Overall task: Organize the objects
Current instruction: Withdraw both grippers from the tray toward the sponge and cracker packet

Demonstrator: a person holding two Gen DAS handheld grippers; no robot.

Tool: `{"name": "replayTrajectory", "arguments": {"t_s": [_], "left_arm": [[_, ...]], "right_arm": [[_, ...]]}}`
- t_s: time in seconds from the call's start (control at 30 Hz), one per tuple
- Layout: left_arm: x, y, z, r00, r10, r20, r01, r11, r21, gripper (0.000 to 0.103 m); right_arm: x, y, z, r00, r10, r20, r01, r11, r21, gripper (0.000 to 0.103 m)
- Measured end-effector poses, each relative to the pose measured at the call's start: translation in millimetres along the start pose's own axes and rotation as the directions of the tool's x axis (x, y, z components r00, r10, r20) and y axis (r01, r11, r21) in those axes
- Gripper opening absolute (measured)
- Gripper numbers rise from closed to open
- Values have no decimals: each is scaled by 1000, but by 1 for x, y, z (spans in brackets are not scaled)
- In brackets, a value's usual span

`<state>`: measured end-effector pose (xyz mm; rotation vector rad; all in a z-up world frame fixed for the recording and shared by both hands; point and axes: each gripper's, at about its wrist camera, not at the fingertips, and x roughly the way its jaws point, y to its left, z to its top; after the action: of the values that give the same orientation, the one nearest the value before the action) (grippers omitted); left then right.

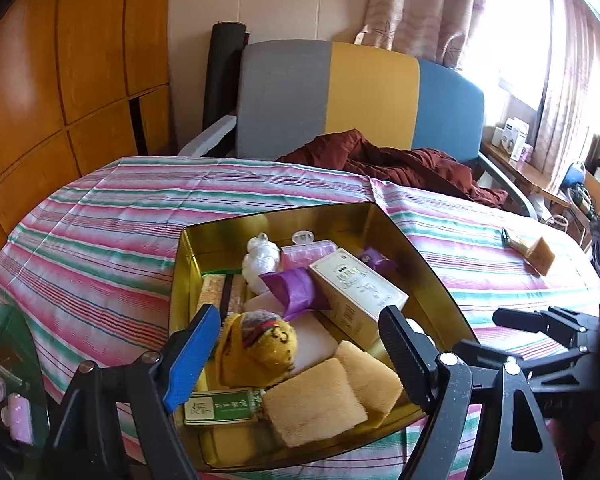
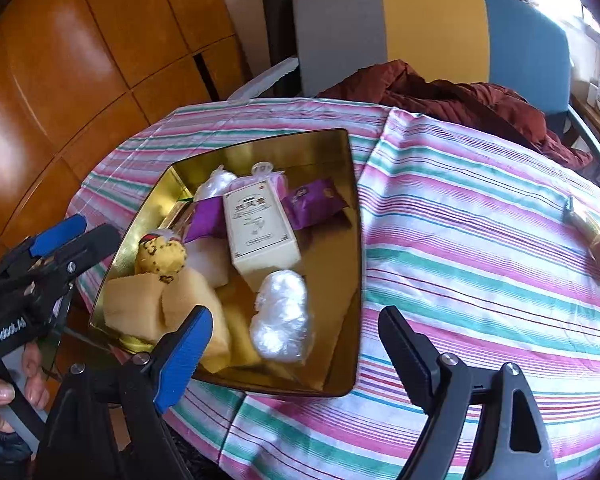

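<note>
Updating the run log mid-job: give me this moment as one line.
left gripper: open, empty | right gripper: open, empty | gold tin: holds sponges, carton, plush | brush: on striped cloth, outside tin

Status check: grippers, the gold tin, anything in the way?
Left gripper open, empty, over gold tin. Right gripper open, empty. Brush alone on striped cloth. Nothing blocking.

Behind your striped pink, green and white tablecloth [image 2: 480, 240] stands a grey, yellow and blue upholstered chair [image 1: 364, 96], a crumpled dark-red quilted jacket [image 1: 400, 164] on its seat, orange wooden cabinets [image 1: 60, 80] left, patterned curtains [image 1: 412, 4] right.
</note>
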<state>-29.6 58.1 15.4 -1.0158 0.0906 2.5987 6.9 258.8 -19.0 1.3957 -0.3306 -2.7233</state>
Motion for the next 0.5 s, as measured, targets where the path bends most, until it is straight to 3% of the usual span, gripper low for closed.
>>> {"name": "replayTrajectory", "arguments": {"t_s": [0.5], "left_arm": [[4,-33,0,999,-40,-24,42,996,77,82]], "right_arm": [[-14,-72,-3,994,-111,-18,112,980,165,87]]}}
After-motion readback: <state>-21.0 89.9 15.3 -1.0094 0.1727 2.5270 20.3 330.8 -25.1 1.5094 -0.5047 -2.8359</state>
